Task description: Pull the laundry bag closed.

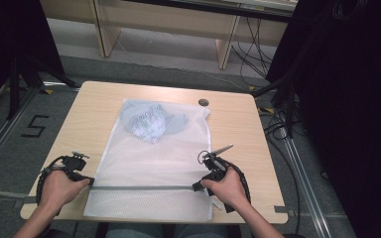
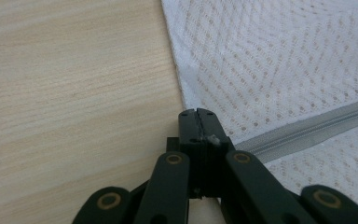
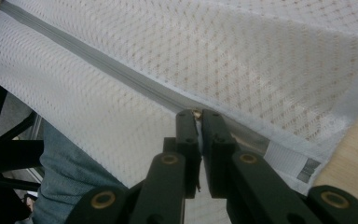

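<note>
A white mesh laundry bag (image 1: 149, 158) lies flat on the wooden table (image 1: 89, 104), with a pale blue-grey garment (image 1: 151, 121) bunched in its far end. A grey zipper (image 1: 144, 187) runs across the bag near the front edge. My left gripper (image 1: 90, 182) is at the zipper's left end, jaws shut on the bag's edge (image 2: 212, 139) where the zipper (image 2: 307, 130) begins. My right gripper (image 1: 196, 187) is at the zipper's right end. Its jaws are pinched on a small brass zipper pull (image 3: 196, 113) on the grey zipper (image 3: 98, 63).
A small dark round disc (image 1: 203, 102) sits in the tabletop beyond the bag. The bag's front strip overhangs the table edge above the person's jeans (image 3: 70, 172). A white label (image 3: 289, 163) hangs at the bag's right corner. Dark stands and cables flank the table.
</note>
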Tool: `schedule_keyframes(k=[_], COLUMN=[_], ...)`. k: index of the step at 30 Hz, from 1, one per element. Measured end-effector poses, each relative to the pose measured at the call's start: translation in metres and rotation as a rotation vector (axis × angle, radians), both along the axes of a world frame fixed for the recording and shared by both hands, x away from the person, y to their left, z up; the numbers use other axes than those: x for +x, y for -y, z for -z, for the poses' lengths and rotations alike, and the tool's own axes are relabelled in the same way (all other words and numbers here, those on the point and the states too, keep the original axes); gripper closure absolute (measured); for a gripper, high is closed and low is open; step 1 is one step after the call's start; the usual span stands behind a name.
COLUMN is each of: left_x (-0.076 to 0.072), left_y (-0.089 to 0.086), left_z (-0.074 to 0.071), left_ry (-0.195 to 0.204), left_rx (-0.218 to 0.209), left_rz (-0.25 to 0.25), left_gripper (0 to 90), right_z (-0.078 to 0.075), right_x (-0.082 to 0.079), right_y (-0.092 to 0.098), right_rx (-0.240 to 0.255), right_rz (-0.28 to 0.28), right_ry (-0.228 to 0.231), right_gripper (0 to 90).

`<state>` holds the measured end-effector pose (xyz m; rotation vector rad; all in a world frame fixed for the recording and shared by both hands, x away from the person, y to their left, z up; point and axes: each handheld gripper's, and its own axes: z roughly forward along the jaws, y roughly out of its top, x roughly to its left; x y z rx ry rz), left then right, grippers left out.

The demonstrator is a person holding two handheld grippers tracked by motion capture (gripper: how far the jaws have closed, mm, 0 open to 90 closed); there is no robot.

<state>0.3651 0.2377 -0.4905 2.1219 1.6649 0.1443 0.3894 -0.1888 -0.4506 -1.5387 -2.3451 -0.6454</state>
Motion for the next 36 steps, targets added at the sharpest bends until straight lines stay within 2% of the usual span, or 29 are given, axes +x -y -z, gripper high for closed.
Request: schedule_keyframes(k=[2, 3, 4, 5, 6, 7, 8, 10, 11, 13, 14, 15, 16, 17, 18, 19, 20, 21, 22, 23, 24, 25, 28, 33, 34, 35, 36], left_x=[0.000, 0.000, 0.000, 0.000, 0.000, 0.000, 0.000, 0.000, 0.001, 0.000, 0.001, 0.001, 0.001, 0.001, 0.000, 0.000, 0.000, 0.000, 0.000, 0.000, 0.000, 0.001, 0.001, 0.001, 0.001, 0.001, 0.001], left_y=[0.000, 0.001, 0.001, 0.002, 0.002, 0.002, 0.003, 0.003, 0.001, 0.003, 0.001, 0.001, 0.002, 0.002, 0.004, 0.004, 0.004, 0.004, 0.004, 0.004, 0.005, 0.003, 0.003, 0.003, 0.003, 0.003, 0.003], left_z=[0.000, 0.000, 0.000, 0.000, -0.001, -0.001, -0.001, 0.000, -0.001, -0.001, -0.001, -0.001, -0.001, -0.001, -0.001, -0.001, -0.001, -0.001, -0.001, -0.001, -0.001, -0.001, -0.001, -0.001, -0.001, -0.001, -0.001], left_ry=[0.001, 0.004, 0.004, 0.002, 0.001, 0.001, 0.003, 0.008, 0.016, 0.006, 0.018, 0.018, 0.016, 0.011, 0.004, 0.007, 0.005, 0.005, 0.007, 0.007, 0.006, 0.020, 0.020, 0.020, 0.020, 0.019, 0.019], left_rx=[0.002, 0.007, 0.007, 0.011, 0.015, 0.015, 0.018, 0.021, 0.046, 0.038, 0.049, 0.049, 0.048, 0.046, 0.032, 0.032, 0.033, 0.033, 0.032, 0.034, 0.034, 0.056, 0.056, 0.055, 0.055, 0.054, 0.055], left_rz=[0.004, 0.003, 0.003, 0.002, 0.005, 0.005, 0.007, 0.005, 0.039, 0.020, 0.045, 0.045, 0.040, 0.036, 0.013, 0.010, 0.013, 0.013, 0.011, 0.011, 0.010, 0.045, 0.040, 0.038, 0.038, 0.038, 0.039], left_gripper=[89.5, 89.5, 89.5, 89.5, 89.6, 89.6, 89.6, 89.6, 89.6, 89.6, 89.6, 89.7, 89.7, 89.7, 89.7, 89.7, 89.7, 89.7, 89.7, 89.7, 89.7, 89.7, 89.7, 89.7, 89.7, 89.7, 89.7], right_z=[-0.001, 0.000, 0.000, 0.000, 0.002, 0.002, 0.001, 0.002, 0.002, 0.003, 0.002, 0.002, 0.003, 0.003, 0.002, 0.004, 0.005, 0.005, 0.007, 0.006, 0.005, 0.005, 0.004, 0.005, 0.006, 0.006, 0.007], right_x=[0.000, 0.001, 0.001, 0.001, 0.002, 0.002, 0.001, 0.001, 0.001, 0.001, 0.001, 0.001, 0.002, 0.002, 0.001, 0.001, 0.002, 0.002, 0.004, 0.002, 0.002, 0.001, 0.001, 0.001, 0.001, 0.000, 0.001], right_y=[0.000, 0.003, 0.003, 0.004, 0.006, 0.006, 0.008, 0.010, 0.010, 0.012, 0.012, 0.012, 0.014, 0.015, 0.015, 0.016, 0.018, 0.018, 0.021, 0.021, 0.022, 0.024, 0.027, 0.030, 0.031, 0.032, 0.033], right_rx=[-0.009, 0.019, 0.000, -0.002, 0.003, 0.003, -0.035, -0.041, -0.028, -0.033, -0.019, -0.019, 0.016, 0.003, -0.004, -0.003, -0.016, -0.016, 0.002, 0.021, 0.009, 0.011, 0.000, 0.009, 0.002, -0.033, -0.009], right_rz=[0.006, 0.006, 0.003, 0.006, 0.000, 0.000, 0.017, 0.004, 0.015, 0.012, 0.034, 0.034, 0.026, 0.027, 0.049, 0.048, 0.023, 0.023, -0.015, 0.022, 0.028, 0.041, 0.048, 0.055, 0.051, 0.069, 0.066], right_ry=[-0.004, -0.016, 0.000, -0.011, 0.011, 0.011, -0.018, -0.016, -0.018, -0.011, -0.022, -0.022, -0.025, -0.022, -0.050, -0.034, 0.009, 0.009, 0.039, -0.009, -0.008, -0.033, -0.033, -0.047, -0.028, -0.036, -0.047], right_gripper=[86.9, 86.9, 86.9, 86.9, 86.9, 86.9, 86.9, 86.9, 86.9, 86.9, 86.9, 86.9, 86.9, 86.9, 86.9, 86.9, 86.9, 86.9, 86.9, 86.9, 86.9, 86.9, 86.9, 86.9, 86.9, 86.9, 86.9])
